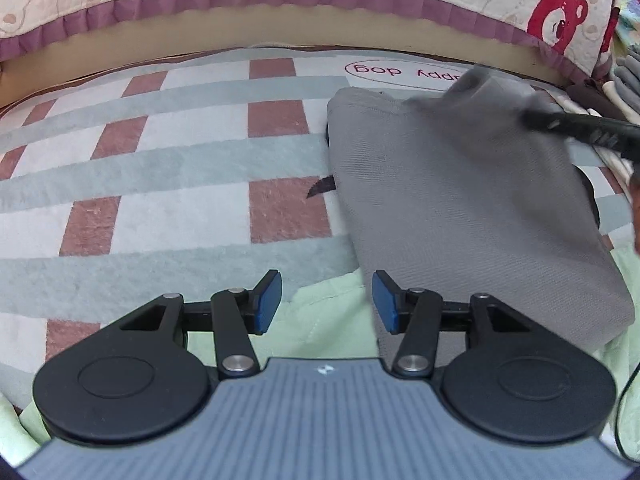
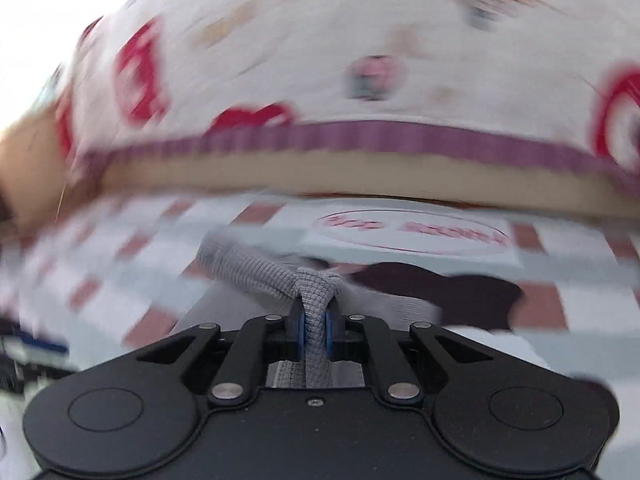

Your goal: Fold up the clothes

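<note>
The right gripper (image 2: 315,334) pinched a ribbed grey garment (image 1: 460,200); the left gripper (image 1: 327,304) gaped empty over a fuzzy checked rug (image 1: 160,168).

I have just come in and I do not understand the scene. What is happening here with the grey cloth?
A person is folding a grey garment on a checked mat, with a handheld gripper in each hand. The right gripper is shut on a ribbed grey edge of the garment and holds that part up above the mat; its view is blurred by motion. The left gripper is open and holds nothing, near the closer end of the garment. A light green cloth lies beneath there.
</note>
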A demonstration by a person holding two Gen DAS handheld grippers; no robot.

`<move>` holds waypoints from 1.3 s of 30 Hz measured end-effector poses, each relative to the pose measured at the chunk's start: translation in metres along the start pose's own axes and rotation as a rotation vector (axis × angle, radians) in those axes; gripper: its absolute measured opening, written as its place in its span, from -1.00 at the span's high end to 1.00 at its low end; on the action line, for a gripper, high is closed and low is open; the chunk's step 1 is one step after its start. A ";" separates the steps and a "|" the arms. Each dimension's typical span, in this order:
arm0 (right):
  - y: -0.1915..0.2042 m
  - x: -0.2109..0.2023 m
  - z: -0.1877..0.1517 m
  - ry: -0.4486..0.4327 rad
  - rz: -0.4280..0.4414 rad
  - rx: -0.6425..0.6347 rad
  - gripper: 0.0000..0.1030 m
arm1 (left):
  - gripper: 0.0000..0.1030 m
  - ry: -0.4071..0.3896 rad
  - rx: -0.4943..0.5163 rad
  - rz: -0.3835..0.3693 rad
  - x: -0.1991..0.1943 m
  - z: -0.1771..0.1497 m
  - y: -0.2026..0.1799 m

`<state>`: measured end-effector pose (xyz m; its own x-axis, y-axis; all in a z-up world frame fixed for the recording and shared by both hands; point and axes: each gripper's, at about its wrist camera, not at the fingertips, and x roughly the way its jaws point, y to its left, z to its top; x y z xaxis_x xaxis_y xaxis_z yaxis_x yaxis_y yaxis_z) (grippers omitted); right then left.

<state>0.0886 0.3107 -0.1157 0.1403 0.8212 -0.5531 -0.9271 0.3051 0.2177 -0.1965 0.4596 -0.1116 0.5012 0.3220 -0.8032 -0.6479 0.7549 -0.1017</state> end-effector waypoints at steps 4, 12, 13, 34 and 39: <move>-0.055 0.012 -0.019 0.065 -0.095 0.166 0.37 | 0.04 0.017 -0.003 -0.001 0.011 0.002 -0.005; -0.094 -0.018 -0.059 0.041 0.147 0.552 -0.07 | -0.07 0.052 -0.047 -0.098 0.014 -0.005 -0.012; -0.087 -0.015 -0.061 0.077 0.135 0.509 -0.07 | -0.07 0.068 -0.062 -0.117 0.016 -0.008 -0.011; 0.053 -0.141 -0.090 0.047 0.248 -0.151 -0.05 | 0.53 0.272 -0.286 -0.469 0.038 -0.034 -0.005; 0.082 -0.124 -0.093 0.051 0.272 -0.292 -0.03 | 0.78 0.219 -0.385 -0.512 0.027 -0.022 0.005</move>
<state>-0.0367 0.1889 -0.1037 -0.1341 0.8256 -0.5481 -0.9889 -0.0756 0.1281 -0.1992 0.4594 -0.1470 0.6978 -0.1758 -0.6944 -0.5382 0.5110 -0.6702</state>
